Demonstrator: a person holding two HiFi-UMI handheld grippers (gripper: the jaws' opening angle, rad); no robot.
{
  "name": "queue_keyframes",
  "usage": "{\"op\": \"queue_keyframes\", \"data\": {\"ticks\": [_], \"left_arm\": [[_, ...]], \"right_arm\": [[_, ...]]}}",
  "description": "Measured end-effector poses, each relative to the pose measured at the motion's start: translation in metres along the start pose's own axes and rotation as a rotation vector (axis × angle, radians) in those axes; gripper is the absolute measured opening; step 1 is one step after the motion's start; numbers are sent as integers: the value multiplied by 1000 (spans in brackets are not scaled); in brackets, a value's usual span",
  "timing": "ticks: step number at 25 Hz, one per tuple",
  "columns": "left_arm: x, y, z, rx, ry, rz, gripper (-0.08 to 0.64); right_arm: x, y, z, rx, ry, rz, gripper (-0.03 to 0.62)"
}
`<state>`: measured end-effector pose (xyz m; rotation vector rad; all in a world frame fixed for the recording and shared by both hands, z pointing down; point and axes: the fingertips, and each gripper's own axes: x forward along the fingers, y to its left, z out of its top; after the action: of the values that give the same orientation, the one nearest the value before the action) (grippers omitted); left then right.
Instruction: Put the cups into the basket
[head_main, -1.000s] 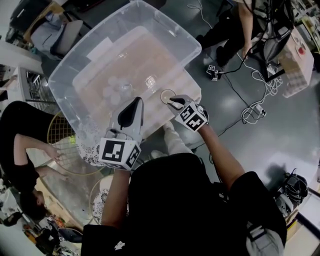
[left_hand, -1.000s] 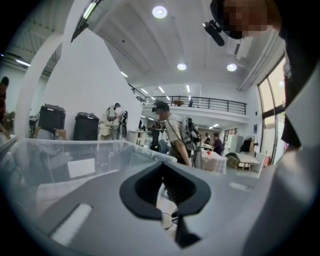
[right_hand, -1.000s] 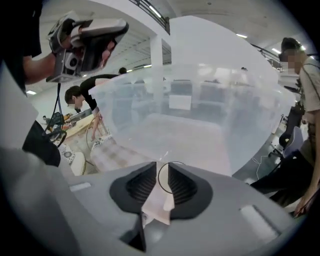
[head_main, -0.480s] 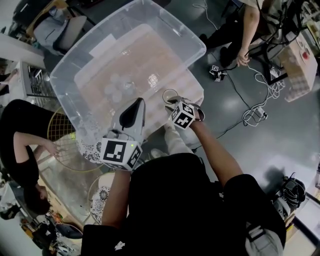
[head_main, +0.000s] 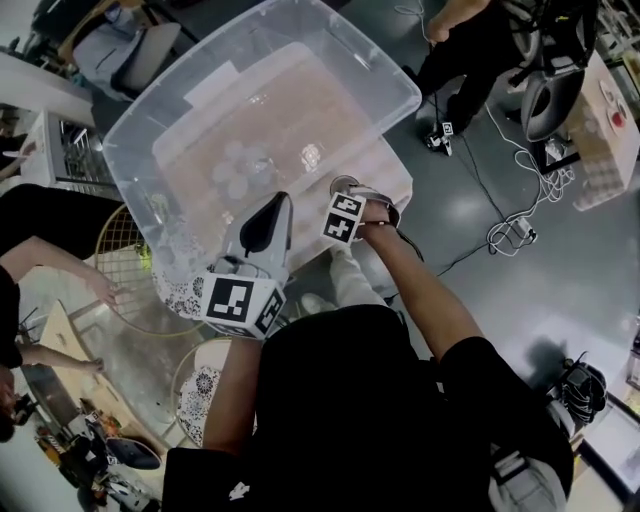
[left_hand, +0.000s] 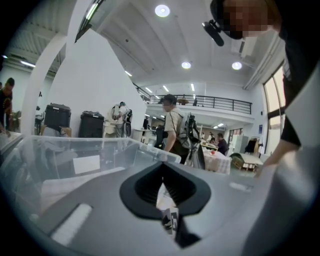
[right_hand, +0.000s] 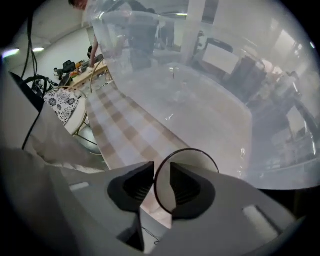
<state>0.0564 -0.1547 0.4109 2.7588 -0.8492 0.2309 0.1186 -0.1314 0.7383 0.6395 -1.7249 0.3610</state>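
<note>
A big clear plastic bin stands on a checked cloth, with several clear cups lying inside it. One clear cup with a dark rim stands outside, by the bin's near right corner. My right gripper points steeply down over this cup. Its jaws have just been opening and now straddle the cup's rim wall; a gap shows beside the wall, so they are open. My left gripper hovers level at the bin's near wall, its tips together and holding nothing.
A round gold wire frame and a lace-patterned stool stand at my left, where a person's arm reaches in. Another person stands at the upper right, with cables on the grey floor there.
My right gripper has sunk and tipped downward onto the cup beside the bin's corner. The left gripper has stayed where it was. The person at the upper right has shifted.
</note>
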Motion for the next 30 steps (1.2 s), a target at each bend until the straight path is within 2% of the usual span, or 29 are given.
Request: {"op": "queue_keyframes", "data": {"ticks": [4,7,12,23,30], "left_arm": [[0,3,-1,-2,10,3,8],[-1,6,-2,-7,10,7,8],[-3,9,0,-26,-1,19,8],[-1,6,-4,-29,4,-5,8],[6,1,-1,-30,-1,-28,8]], "right_arm": [[8,-1,-2,-28,81,2,100],[8,2,-2,-43,89,10,79],[1,0,-4,13,42,25,69],[-26,2,-20,155,-86,-2,40],[-70,5,-15,168,-181,-29,40]]}}
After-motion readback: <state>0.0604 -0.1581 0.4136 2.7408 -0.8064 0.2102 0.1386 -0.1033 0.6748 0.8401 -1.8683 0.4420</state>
